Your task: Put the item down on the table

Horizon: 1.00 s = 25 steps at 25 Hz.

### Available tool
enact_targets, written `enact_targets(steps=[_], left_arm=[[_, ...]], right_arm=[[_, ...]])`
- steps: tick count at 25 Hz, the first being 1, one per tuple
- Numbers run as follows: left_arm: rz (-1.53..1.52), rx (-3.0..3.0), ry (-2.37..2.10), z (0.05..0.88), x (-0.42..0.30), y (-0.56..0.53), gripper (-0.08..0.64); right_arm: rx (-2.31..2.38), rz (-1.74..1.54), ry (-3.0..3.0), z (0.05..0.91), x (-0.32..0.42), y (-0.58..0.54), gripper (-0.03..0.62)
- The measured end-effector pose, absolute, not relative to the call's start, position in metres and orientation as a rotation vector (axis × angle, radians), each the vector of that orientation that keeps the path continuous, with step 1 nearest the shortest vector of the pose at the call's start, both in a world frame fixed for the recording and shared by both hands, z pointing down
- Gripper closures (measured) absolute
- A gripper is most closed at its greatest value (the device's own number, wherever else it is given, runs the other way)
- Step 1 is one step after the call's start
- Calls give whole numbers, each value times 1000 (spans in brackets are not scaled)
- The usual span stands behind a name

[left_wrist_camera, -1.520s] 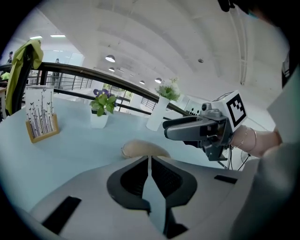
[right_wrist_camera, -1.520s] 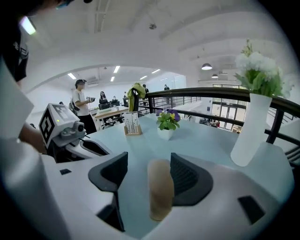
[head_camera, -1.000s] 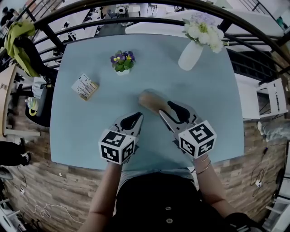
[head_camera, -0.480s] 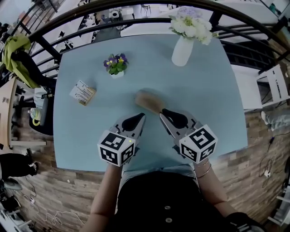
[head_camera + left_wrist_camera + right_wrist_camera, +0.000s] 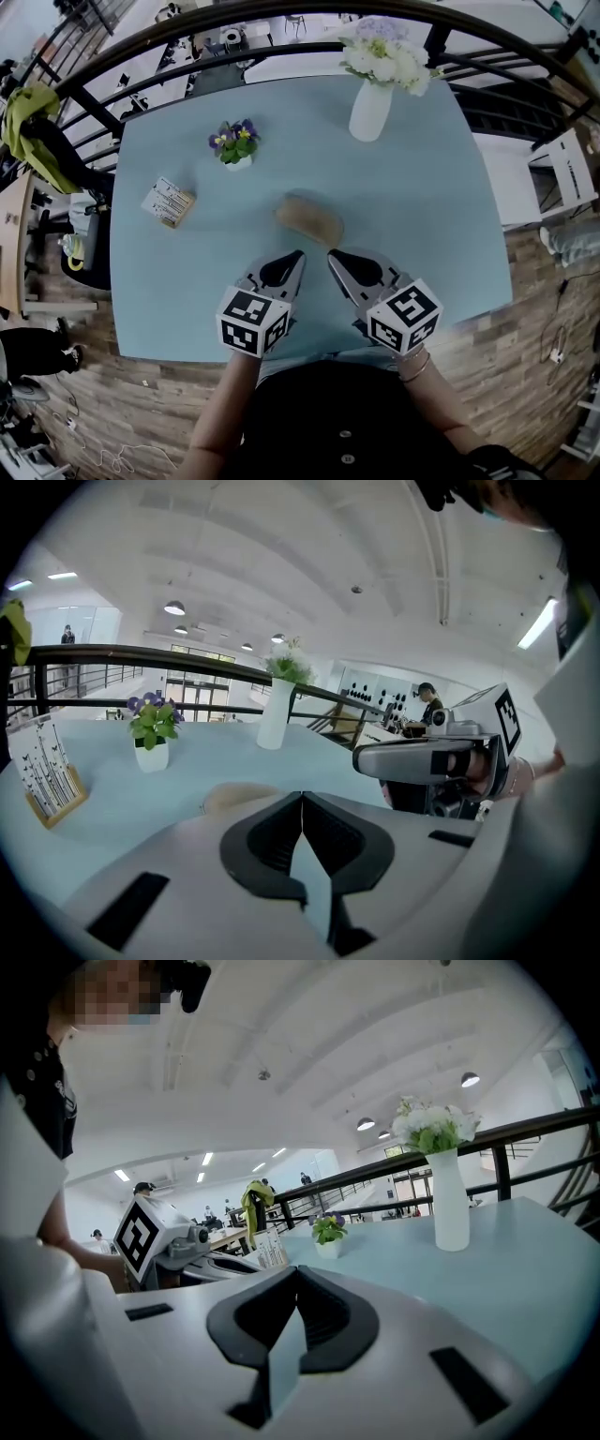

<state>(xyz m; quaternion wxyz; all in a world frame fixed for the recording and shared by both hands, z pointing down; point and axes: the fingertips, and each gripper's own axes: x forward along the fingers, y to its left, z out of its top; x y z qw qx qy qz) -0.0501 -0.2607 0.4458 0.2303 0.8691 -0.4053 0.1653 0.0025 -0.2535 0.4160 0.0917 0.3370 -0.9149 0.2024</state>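
The item, a tan oblong lump, lies flat on the pale blue table, and nothing touches it. In the left gripper view the tan item shows just beyond the jaws. My right gripper sits a little short of it, towards me. Its jaws finish closing and meet with nothing between them. My left gripper is beside it, tips almost touching the right one's, shut and empty.
A white vase of flowers stands at the far right. A small potted violet and a card box are at the far left. A dark railing runs behind the table. The near edge is under my wrists.
My right gripper has drawn back towards me off the tan item and closed its jaws. The item stays on the table. The left gripper has barely shifted.
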Motion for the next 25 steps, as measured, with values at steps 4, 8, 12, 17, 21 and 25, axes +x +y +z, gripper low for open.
enact_targets(steps=[4, 8, 12, 17, 21, 25], left_arm=[[492, 2367, -1090, 457, -49, -256, 541], [513, 2352, -1064, 463, -47, -251, 543], [544, 2352, -1021, 468, -43, -244, 543], [558, 2337, -1000, 474, -43, -240, 543], [559, 2332, -991, 477, -43, -240, 543], [545, 2328, -977, 478, -42, -239, 543]], right_arm=[[991, 675, -2706, 429, 1, -251, 588], [978, 702, -2698, 434, 2, -248, 588], [968, 698, -2677, 441, 2, -245, 588], [944, 683, -2658, 449, -3, -243, 588], [969, 675, -2654, 450, -3, -246, 588], [968, 676, -2652, 450, -4, -247, 588]])
